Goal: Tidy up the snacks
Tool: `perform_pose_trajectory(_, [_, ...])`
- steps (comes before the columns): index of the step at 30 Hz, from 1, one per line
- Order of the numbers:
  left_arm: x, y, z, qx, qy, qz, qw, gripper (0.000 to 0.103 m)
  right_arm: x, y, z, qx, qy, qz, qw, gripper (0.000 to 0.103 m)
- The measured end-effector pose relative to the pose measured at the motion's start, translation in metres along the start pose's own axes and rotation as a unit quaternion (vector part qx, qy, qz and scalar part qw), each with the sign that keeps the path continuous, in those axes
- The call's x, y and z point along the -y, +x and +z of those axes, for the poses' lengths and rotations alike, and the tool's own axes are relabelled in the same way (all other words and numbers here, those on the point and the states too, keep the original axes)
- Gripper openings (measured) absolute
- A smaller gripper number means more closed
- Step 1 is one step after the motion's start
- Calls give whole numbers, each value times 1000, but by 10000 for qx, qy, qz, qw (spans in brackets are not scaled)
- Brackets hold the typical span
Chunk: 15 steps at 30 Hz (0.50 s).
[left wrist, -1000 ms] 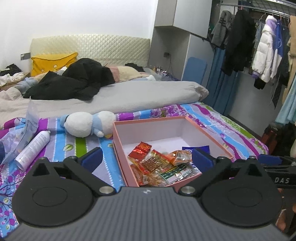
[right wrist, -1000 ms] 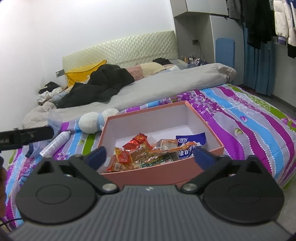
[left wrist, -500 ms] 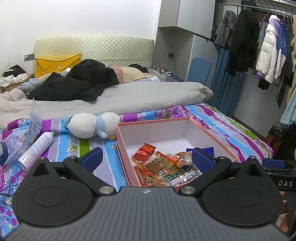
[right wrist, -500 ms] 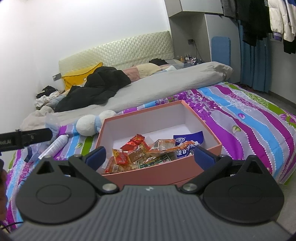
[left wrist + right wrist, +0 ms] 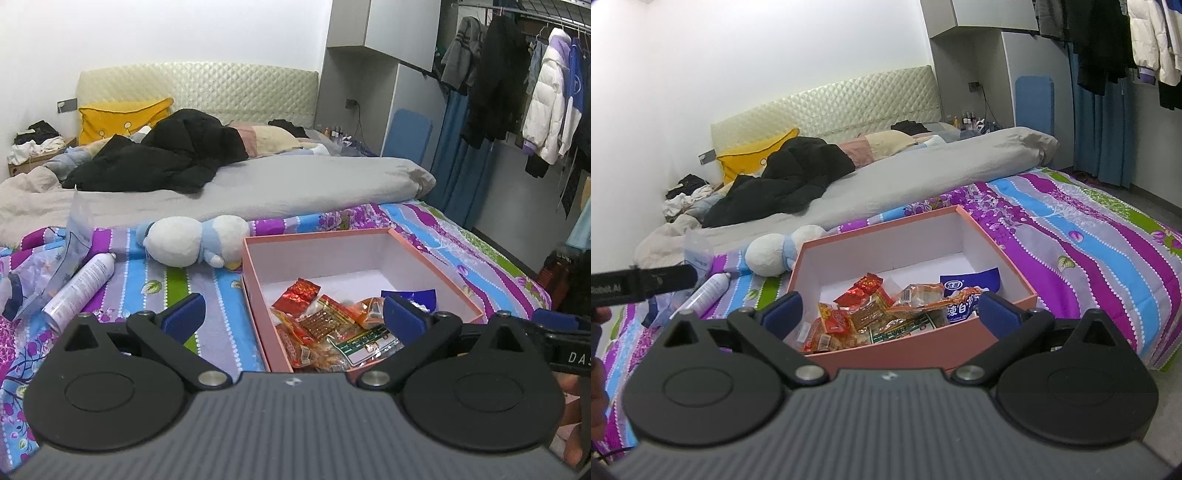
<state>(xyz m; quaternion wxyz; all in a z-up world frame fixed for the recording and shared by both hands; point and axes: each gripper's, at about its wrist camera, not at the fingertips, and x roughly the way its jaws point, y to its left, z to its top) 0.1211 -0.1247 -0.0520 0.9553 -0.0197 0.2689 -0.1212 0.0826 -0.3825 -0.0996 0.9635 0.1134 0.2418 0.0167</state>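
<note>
From the left wrist camera, the left gripper (image 5: 293, 312) is spread wide with nothing between its blue fingers (image 5: 184, 314). A pink box (image 5: 255, 291) sits on the striped bedspread (image 5: 221, 295) just ahead of it and toward its right finger, open at the top. The snacks (image 5: 332, 328) lie heaped in the near end of the box, a red packet (image 5: 300, 292) on top and a blue bag (image 5: 410, 295) against the right wall. Beyond the left finger lie a white spray can (image 5: 83, 286) and a plush toy (image 5: 192, 245), the toy touching the box's far left corner. From the right wrist camera, the right gripper (image 5: 888, 312) is likewise wide open and empty, held above the near wall of the box (image 5: 886, 354), which lies straight ahead between its fingers. The snacks (image 5: 871, 317) fill the box's near half, the blue bag (image 5: 967, 288) close to the right finger. The toy (image 5: 772, 254) lies past the box's far left corner, with the can (image 5: 705, 293) further left.
</note>
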Motion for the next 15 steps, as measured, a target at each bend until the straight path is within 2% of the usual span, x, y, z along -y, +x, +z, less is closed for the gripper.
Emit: perform_pose_trajectory(15, [-4,0,-4,-64,-57,4,10000,103,-1,3,-1,-37,17,-8,10000,103])
